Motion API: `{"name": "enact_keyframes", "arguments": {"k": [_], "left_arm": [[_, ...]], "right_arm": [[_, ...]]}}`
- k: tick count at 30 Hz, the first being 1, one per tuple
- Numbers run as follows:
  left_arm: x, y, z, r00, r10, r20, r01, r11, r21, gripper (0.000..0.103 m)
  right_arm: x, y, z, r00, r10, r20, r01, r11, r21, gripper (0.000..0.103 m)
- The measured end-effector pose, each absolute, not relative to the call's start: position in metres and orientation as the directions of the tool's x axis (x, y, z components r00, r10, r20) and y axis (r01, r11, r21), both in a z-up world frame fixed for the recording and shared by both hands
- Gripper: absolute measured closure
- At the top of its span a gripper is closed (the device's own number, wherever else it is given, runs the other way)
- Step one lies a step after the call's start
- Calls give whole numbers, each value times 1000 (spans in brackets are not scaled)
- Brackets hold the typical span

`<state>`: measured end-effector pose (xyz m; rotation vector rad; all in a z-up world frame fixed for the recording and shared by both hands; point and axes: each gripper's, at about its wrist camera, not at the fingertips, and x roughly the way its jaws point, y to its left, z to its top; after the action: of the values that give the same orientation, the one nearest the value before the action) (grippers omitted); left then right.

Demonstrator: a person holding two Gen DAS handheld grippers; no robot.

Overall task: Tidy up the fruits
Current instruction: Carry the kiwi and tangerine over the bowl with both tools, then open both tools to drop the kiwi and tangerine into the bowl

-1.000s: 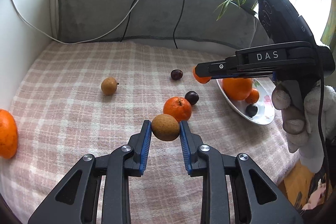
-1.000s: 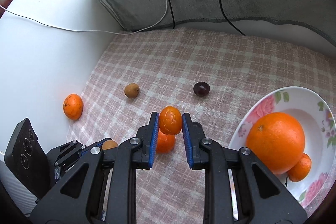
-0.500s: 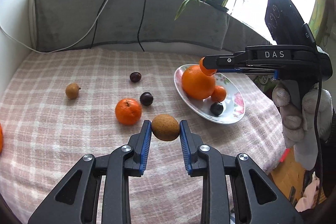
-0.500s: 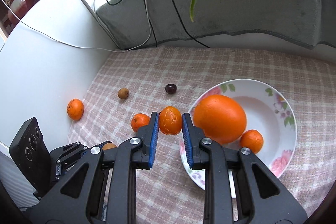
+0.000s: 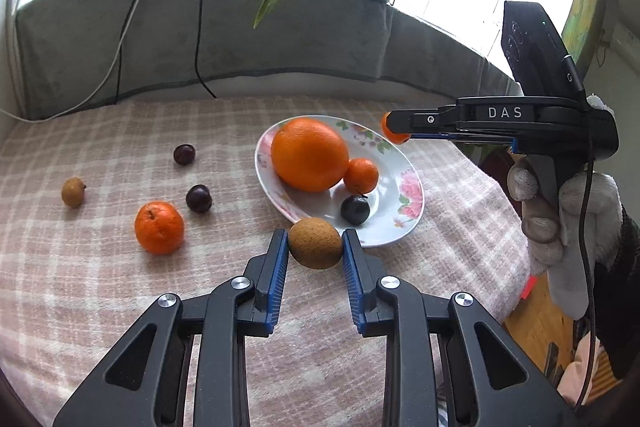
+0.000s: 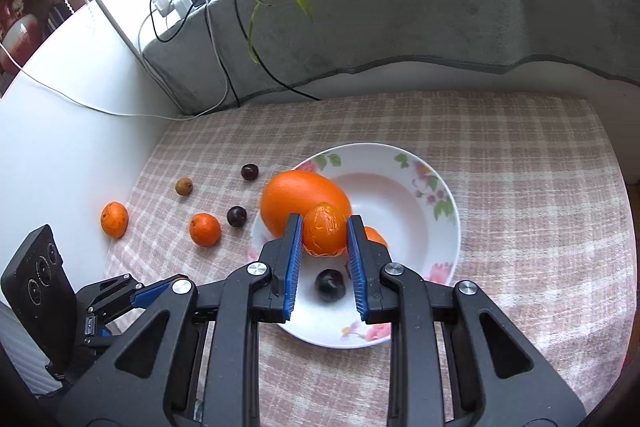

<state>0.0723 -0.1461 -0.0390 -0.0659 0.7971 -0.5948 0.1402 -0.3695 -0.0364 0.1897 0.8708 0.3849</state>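
Fruits are the job: a round brown rough-skinned fruit (image 5: 316, 243) sits clamped between the blue pads of the left gripper (image 5: 315, 247), low centre of the left view, at the near rim of the white floral plate (image 5: 404, 183). The right gripper (image 6: 324, 233) pinches a small scarred orange mandarin (image 6: 325, 235) over the plate's middle, in front of the large orange (image 6: 304, 199), with a dark plum (image 6: 329, 285) below it. To release well, I judge the mandarin should go down into the bare white hollow at right, clear of the big orange, before the jaws part. A loose mandarin (image 5: 159, 227), two plums and a brown fruit lie on the checked cloth (image 5: 100, 287) at left.
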Motion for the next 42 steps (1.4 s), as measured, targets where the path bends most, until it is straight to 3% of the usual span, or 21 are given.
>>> {"name": "enact_keyframes", "arguments": {"k": [34,36,38,40,42], "left_arm": [[98,-192,-48,517,-493,-700,484,842,-236,77],[99,-192,-48,520,-490,-700,480,845,-235,59],[99,-192,-48,520,-494,-697,481,844,-239,59],[99,-191,-47,522,-493,-696,480,844,-237,57],[99,-190,-47,526,-491,-695,476,847,-238,46]], "right_arm": [[147,-413,-67,592,338,-732,-201,941,272,79],[147,-412,-67,591,341,-731,-204,940,274,79],[147,-411,-68,591,339,-732,-205,941,270,73],[147,-410,-67,598,336,-728,-209,942,264,51],[145,-409,-64,612,338,-715,-218,941,258,40]]}}
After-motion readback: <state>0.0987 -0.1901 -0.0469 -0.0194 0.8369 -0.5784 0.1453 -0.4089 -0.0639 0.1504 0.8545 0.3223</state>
